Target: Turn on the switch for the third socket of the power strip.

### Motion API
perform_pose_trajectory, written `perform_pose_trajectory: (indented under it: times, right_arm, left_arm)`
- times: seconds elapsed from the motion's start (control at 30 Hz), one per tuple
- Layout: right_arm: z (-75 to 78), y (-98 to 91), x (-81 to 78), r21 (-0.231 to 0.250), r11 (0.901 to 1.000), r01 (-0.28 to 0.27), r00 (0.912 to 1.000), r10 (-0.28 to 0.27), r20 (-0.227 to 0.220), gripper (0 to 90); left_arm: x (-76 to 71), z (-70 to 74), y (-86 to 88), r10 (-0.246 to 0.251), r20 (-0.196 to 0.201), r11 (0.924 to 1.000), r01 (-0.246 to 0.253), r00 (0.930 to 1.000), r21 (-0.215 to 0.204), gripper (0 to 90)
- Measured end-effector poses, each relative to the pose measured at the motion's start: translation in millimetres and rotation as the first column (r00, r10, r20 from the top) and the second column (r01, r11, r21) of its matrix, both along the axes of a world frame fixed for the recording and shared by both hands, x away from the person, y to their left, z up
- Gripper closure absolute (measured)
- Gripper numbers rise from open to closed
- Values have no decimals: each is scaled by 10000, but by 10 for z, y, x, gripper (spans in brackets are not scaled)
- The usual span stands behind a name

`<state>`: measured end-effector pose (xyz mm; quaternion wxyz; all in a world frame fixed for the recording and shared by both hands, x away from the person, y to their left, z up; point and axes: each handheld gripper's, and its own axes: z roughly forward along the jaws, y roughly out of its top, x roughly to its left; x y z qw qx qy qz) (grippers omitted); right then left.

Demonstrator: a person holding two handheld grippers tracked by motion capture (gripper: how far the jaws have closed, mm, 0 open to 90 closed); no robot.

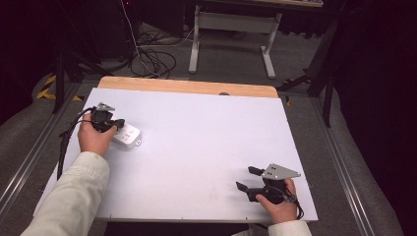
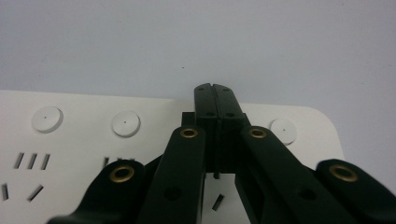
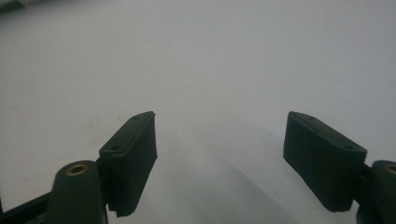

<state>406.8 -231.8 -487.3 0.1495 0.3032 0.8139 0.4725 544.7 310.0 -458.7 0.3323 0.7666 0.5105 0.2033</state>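
Your left gripper (image 2: 215,91) sits over the white power strip (image 1: 126,135) at the table's (image 1: 206,132) left side, its two black jaws pressed flat together with nothing between them, tips resting on or just above the strip's face among the round switch buttons (image 2: 125,123). The strip lies near the left edge, just beside your left hand (image 1: 93,137), its socket slots (image 2: 31,160) facing up. Your right gripper (image 1: 248,178) waits well apart at the near right corner, jaws spread wide over bare tabletop, holding nothing.

The likely job is pressing one of the buttons with the closed tips. The risk from here: the strip is loose and nothing pins it, so an off-centre or slanted push could skate it across the smooth surface or tip its edge. The closed tips also stand between two buttons, so a careless descent could land on plain casing or catch the wrong switch.
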Motion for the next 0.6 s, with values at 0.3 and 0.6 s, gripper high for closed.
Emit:
perform_pose_trajectory:
  times: [0.3, 0.6]
  right_arm:
    - [1, -4, -6, 3, 10000, -28, 10000, 28, 26, 263]
    - [-1, -4, -8, 16, 10000, -37, 10000, 37, 17, 263]
  left_arm:
    - [5, 0, 1, 75, -135, 9999, -76, 9999, -84, 900]
    - [-1, -6, -13, 79, -109, 10000, -79, 9999, 20, 900]
